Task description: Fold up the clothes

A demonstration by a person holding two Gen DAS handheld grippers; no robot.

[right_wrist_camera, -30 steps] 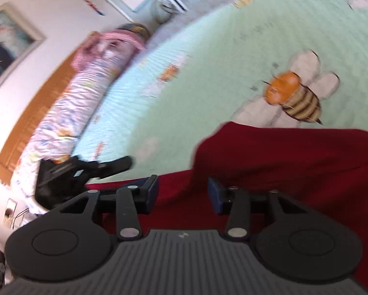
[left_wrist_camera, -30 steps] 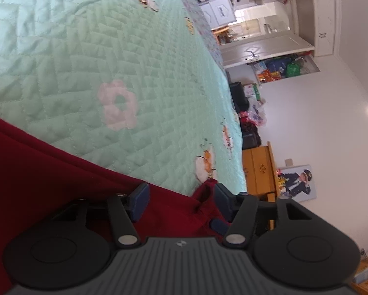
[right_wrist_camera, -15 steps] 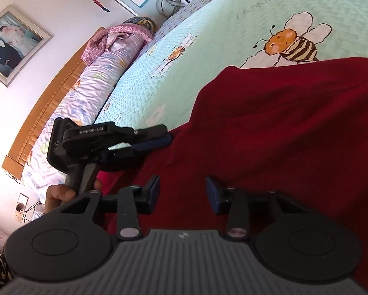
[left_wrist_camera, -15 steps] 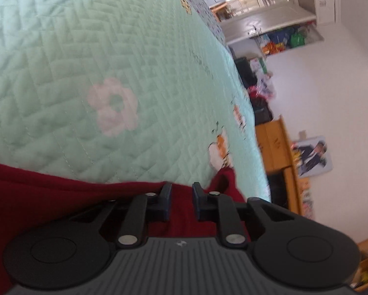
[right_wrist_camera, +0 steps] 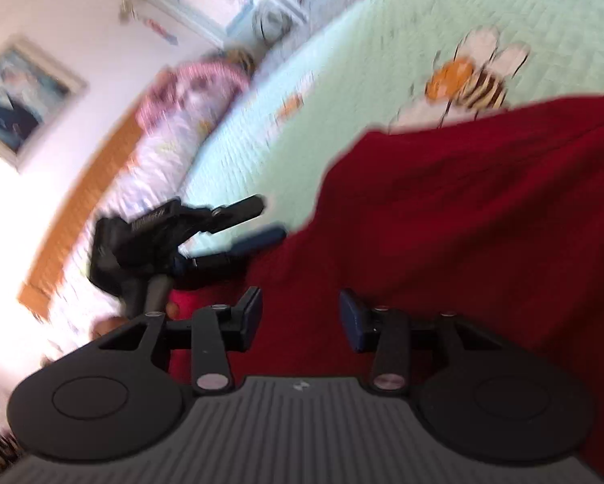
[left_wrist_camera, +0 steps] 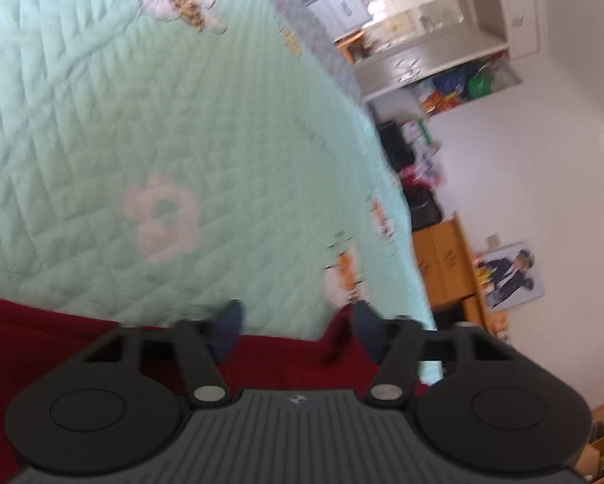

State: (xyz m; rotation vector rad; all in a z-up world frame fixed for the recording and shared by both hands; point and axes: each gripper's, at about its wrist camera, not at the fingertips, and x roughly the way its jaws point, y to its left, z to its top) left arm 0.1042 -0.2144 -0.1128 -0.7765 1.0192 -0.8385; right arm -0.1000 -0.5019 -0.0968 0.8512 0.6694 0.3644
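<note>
Mint-green quilted bedding [left_wrist_camera: 189,92] printed with bees and flowers covers the bed, with a rolled floral bolster [right_wrist_camera: 153,149] along the wooden headboard at the far left of the right wrist view and cupboards beyond. Across the near side of the bed lies a dark red garment [right_wrist_camera: 463,222], spread mostly flat, its long edge running left to right under both tools. On the left, the left tool [left_wrist_camera: 296,328] sits at the garment's left end, where a small peak of red cloth rises just inside its right finger; its jaws are opening, wide apart, with cloth lying between and below them but neither pad pressing on it. From the right wrist view that same tool shows side-on at the cloth's left corner, fingers spread. Further right, the right tool [right_wrist_camera: 300,316] hovers low over the middle of the red cloth, jaws opening slightly and standing apart, nothing pinched. Judging by this, the left corner is nearest the left tool, so a fold would likely carry that end rightward across the garment's length.
</note>
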